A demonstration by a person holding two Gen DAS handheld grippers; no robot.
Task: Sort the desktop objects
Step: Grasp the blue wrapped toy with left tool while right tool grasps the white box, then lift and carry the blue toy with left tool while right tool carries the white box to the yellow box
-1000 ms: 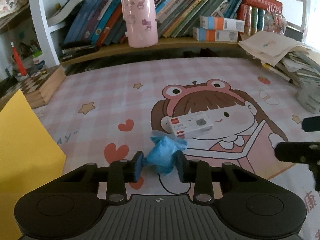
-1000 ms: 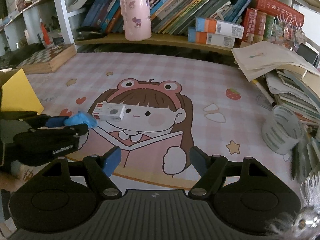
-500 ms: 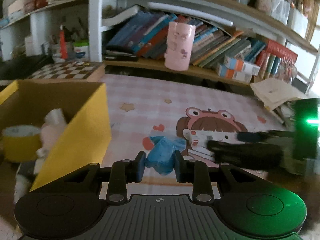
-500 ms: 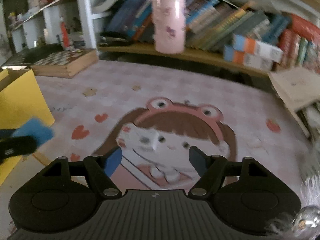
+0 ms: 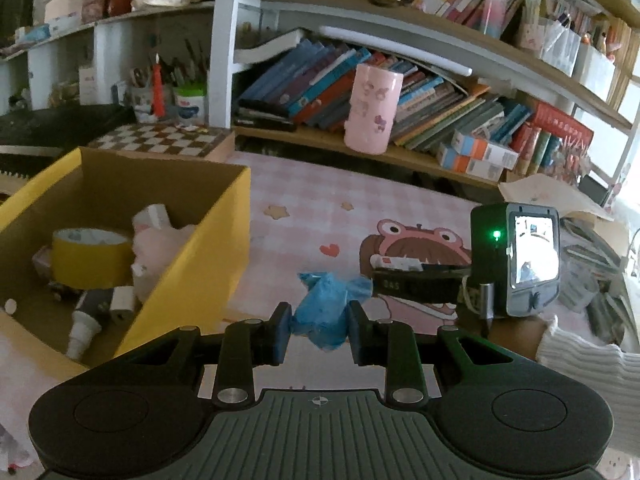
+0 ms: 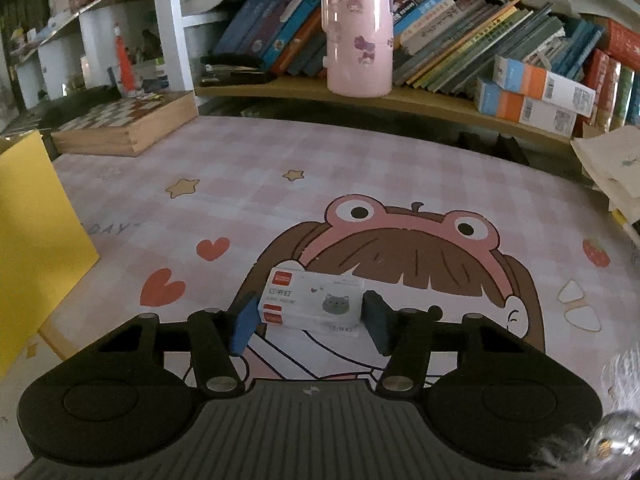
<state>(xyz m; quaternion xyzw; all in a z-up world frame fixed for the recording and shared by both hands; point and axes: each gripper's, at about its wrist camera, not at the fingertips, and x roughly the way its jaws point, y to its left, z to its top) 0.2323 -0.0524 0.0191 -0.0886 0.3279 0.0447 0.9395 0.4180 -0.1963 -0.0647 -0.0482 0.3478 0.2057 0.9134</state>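
Observation:
My left gripper [image 5: 320,322] is shut on a crumpled blue wrapper [image 5: 326,308], held above the pink cartoon desk mat [image 5: 304,200]. The open yellow box [image 5: 208,240] stands just to its left. A yellow tape roll [image 5: 92,256], a pink plush [image 5: 160,240] and other small items lie inside it. In the right wrist view a white staple box [image 6: 312,300] with a grey cat print lies on the mat [image 6: 320,168]. My right gripper [image 6: 310,320] is closing on it, and its blue pads [image 6: 244,320] meet the box's two ends.
A pink cup [image 6: 358,32] stands on the low shelf before leaning books [image 6: 460,36]. A wooden chessboard box [image 6: 124,124] lies at the back left, and the yellow box's wall [image 6: 36,240] is at the left edge. Papers [image 6: 612,164] pile up on the right. A white sleeve [image 5: 588,364] holds the right gripper.
The left gripper rose and swung left with the blue wrapper, bringing the yellow box's inside into view. The right gripper moved forward and down to the staple box, and its jaws narrowed around it.

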